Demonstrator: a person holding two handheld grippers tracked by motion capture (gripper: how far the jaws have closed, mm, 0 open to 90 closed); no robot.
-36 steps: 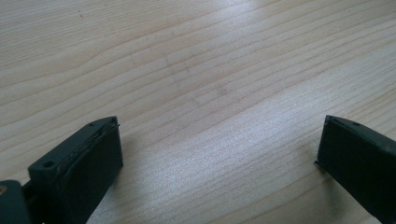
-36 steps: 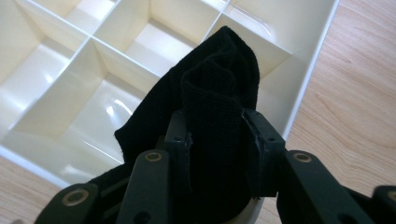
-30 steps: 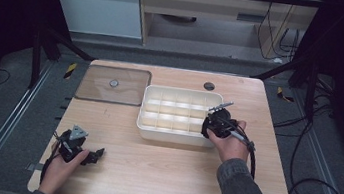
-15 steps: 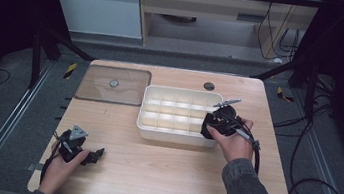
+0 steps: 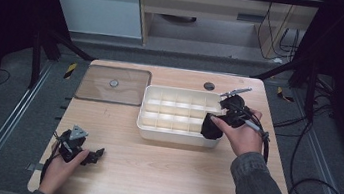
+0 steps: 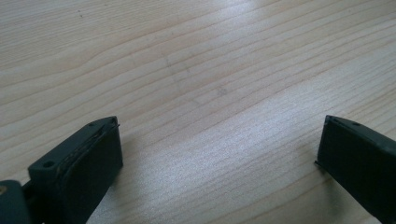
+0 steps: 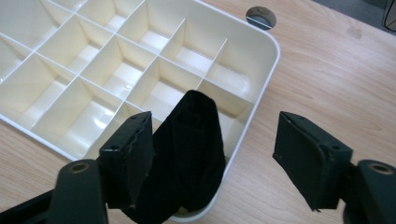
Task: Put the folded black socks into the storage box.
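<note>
Item: folded black cloth [image 7: 187, 154], lying over the near right corner of the white compartmented plastic tray [image 7: 261, 84], its long axis running upright.

Right gripper [image 7: 212, 158] is standing spread around it, one jaw touching. Left gripper [image 6: 219, 154] is resting spread and empty, well apart to the near left.

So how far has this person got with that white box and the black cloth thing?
Done so far: the clear lid lies off to the side, so the divided white box is open, with bare compartments. In hand: the right gripper, jaws apart, has a black fabric piece draped over the box's near corner. The left gripper rests open on the table. Probably most remains.

Wood table [image 5: 159, 176] on grey floor [image 5: 0, 120], pale cabinet [image 5: 95, 11] & shelf unit [image 5: 206, 11] behind.
</note>
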